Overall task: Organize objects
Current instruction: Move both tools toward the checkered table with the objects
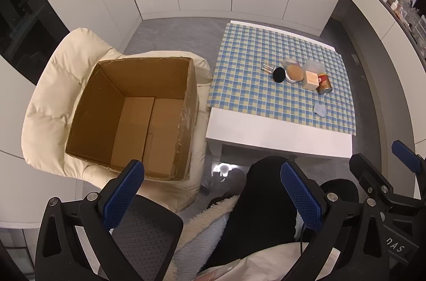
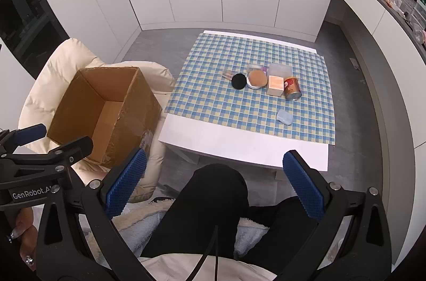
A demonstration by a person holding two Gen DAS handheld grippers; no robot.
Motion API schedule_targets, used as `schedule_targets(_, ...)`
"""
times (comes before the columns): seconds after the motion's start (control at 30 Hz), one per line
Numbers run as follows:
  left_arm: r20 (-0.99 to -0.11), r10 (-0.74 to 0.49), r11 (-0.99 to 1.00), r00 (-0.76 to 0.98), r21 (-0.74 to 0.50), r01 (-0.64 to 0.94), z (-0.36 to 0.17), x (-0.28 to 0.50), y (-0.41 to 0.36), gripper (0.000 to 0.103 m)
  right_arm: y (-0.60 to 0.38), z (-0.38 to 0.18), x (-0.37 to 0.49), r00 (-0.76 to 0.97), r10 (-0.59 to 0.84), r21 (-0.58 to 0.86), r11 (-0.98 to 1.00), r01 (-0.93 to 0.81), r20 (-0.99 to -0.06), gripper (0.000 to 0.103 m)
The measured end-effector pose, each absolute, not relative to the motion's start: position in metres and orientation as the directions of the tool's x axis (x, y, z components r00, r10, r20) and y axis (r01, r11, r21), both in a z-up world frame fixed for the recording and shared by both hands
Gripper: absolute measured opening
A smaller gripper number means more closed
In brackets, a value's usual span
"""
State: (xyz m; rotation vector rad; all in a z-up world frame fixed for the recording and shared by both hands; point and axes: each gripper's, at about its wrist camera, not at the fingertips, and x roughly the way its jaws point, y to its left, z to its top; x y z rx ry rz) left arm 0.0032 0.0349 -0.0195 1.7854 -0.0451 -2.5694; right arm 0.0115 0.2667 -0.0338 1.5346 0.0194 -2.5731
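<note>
Above the person's lap, left gripper (image 1: 213, 190) and right gripper (image 2: 214, 186) fingers spread, empty

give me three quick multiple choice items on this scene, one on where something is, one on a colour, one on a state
1. Where does the cardboard box sit?
A. on the table
B. on the cream cushioned chair
C. on the floor

2. What colours is the checked cloth on the white table?
A. red and white
B. green and black
C. blue and pale yellow

3. How is the red can lying?
A. on its side
B. upright
C. inside the box

Answers:
1 B, the chair's cushion shows around and beneath the box.
2 C, the squares are blue and pale yellow.
3 A, its round end faces the camera, on the cloth.
</note>
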Motion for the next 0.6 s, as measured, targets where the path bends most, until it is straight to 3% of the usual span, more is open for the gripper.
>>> schedule_targets(0.6, -0.931, -0.052, -0.999, -0.362, 0.054, 0.006, -0.02, 0.001, 0.044, 0.102, 0.277, -0.041, 0.002, -0.451, -0.137, 0.075, -0.985, 0.152, -0.882, 0.103)
